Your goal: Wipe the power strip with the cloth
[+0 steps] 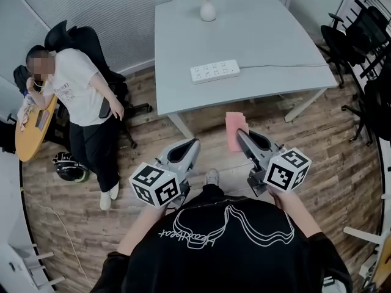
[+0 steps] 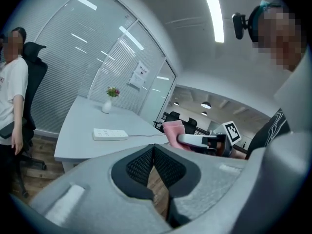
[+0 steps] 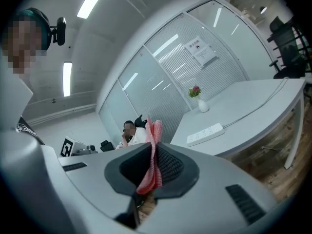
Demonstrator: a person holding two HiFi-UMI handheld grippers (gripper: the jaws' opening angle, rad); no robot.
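Right gripper is clamped shut on the pink cloth, which sticks up out of the jaws in a folded strip. Left gripper has its jaws pressed together with nothing in them. From the head view both are held up over the wood floor, short of the white table. The power strip lies flat near the table's front edge, cord running off to the right, well apart from the cloth. A small vase with flowers stands at the far edge. A person sits off to the left, next to what might be a guitar, hard to say.
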